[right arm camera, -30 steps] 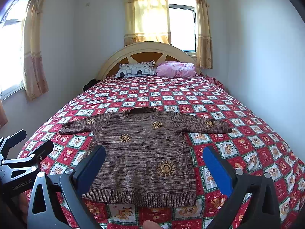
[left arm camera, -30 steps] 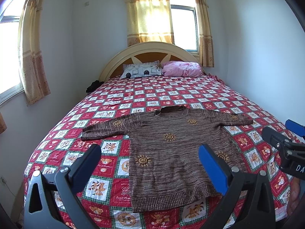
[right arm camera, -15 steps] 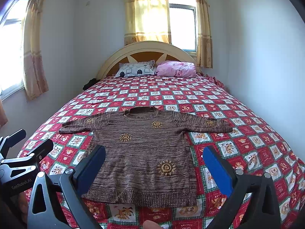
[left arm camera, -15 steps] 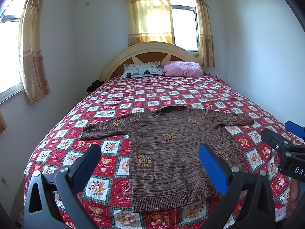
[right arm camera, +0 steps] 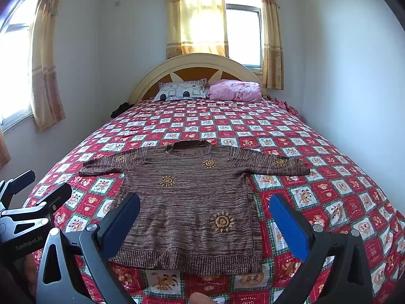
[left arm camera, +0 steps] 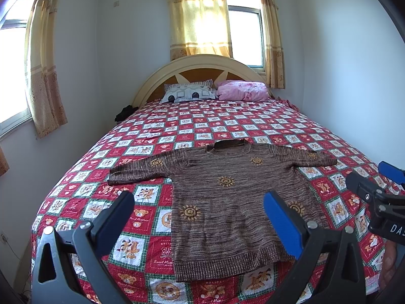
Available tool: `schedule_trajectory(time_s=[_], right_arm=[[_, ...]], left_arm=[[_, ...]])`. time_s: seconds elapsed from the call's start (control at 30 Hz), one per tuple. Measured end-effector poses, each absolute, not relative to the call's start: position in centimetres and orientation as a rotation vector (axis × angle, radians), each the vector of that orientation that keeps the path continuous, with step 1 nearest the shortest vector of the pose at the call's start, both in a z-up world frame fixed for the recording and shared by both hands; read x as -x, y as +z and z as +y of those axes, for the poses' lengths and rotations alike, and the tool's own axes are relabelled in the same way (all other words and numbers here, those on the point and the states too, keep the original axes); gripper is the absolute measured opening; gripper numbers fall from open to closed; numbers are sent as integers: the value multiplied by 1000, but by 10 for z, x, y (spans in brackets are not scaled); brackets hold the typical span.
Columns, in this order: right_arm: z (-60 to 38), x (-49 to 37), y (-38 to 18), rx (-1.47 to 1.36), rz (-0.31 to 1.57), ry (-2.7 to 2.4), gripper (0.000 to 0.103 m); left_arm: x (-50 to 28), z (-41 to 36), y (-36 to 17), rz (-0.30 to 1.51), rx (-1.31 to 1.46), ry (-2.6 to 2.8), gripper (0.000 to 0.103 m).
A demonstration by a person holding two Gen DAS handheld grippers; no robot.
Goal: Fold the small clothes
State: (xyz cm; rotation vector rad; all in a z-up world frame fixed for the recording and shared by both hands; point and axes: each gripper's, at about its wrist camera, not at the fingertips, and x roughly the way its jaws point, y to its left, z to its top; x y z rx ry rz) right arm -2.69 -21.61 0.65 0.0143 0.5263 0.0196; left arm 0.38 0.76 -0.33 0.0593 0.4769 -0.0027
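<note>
Brown knit sweater (left arm camera: 235,200) lies flat on the bed (left arm camera: 227,126), sleeves spread, just ahead of both sets of jaws; left gripper (left arm camera: 200,215) and right gripper (right arm camera: 205,215) hover with jaws apart, empty; no fold made, all folding left.

A home bedroom: a bed (left arm camera: 253,126) with a checked quilt and arched headboard (left arm camera: 202,63), two pillows (left arm camera: 188,92) against it, curtains (left arm camera: 200,17) on sunlit windows, plain white walls.
</note>
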Motion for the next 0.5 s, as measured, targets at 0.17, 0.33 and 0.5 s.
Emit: schedule_trajectory(time_s=[0.17,0.33,0.5], right_arm=[[-216,27,7,-15,527,21,102],[-216,27,6,-15,528,20,102],[-216,26,5,-16,530,20,102]], left_arm=[[-5,9,-3,477,-58,-3,103],[-5,11,-4,477,-58,-3,103],[-7,13,-4,478,-60,3,103]])
